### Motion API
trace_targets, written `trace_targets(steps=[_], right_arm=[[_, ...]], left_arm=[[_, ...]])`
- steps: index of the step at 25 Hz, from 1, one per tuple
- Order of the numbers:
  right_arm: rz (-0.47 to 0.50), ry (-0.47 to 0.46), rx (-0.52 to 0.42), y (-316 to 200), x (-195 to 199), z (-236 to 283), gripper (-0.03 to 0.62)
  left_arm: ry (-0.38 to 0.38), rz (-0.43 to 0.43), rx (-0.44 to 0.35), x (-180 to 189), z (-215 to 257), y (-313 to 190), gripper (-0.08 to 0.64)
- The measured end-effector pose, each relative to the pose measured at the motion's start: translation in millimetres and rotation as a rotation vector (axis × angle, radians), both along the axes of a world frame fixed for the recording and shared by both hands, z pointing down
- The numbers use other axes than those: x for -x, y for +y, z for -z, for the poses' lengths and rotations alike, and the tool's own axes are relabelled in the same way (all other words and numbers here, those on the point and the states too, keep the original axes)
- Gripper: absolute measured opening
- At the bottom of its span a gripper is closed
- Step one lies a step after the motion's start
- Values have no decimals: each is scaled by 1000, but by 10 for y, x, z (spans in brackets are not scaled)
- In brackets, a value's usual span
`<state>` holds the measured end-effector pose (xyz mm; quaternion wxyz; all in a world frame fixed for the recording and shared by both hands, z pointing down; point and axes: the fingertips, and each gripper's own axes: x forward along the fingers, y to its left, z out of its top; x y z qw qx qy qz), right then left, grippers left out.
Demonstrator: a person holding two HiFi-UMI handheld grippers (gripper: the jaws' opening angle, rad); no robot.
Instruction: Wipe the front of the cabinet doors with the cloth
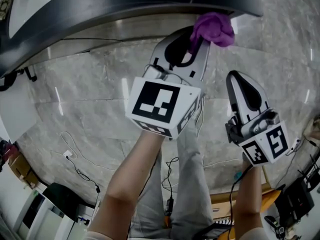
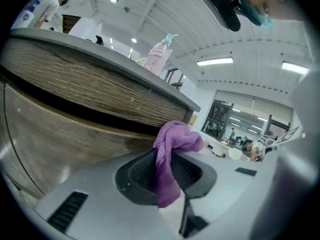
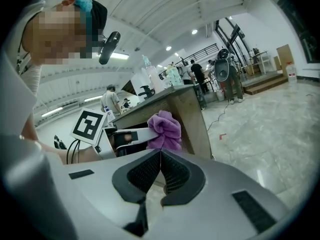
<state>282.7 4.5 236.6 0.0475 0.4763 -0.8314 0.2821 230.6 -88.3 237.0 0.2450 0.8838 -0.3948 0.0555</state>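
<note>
My left hand-held gripper (image 1: 194, 43) clamps the purple cloth (image 1: 215, 28) near the cabinet door (image 2: 60, 129); right hand-held gripper (image 1: 239, 84) closed, empty.

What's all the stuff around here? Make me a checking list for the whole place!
Surface: wood-grain cabinet front under a grey countertop.
Job's things: purple cloth, bunched, close to the cabinet front; whether it touches cannot be told.
Clutter: pink pump bottle on the countertop.
Tools: left tool shut on the purple cloth; right tool shut, empty.
Cables: cable with a white plug on the marble floor.
Surroundings: people far off; ceiling strip lights.
</note>
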Motion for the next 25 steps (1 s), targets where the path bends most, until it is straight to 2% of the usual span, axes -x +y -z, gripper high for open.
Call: trace_targets(steps=[3, 9, 14, 25], right_arm=[[-8, 4, 6, 10, 35, 12, 28], [-30, 4, -8, -51, 342, 60, 28], [0, 9, 4, -54, 649, 75, 28], [64, 16, 1, -280, 1349, 74, 28]], left_arm=[[-8, 7, -7, 97, -16, -2, 71], [-34, 8, -31, 569, -30, -103, 71], [-50, 14, -37, 889, 22, -151, 71], [-63, 113, -36, 1794, -24, -288, 71]])
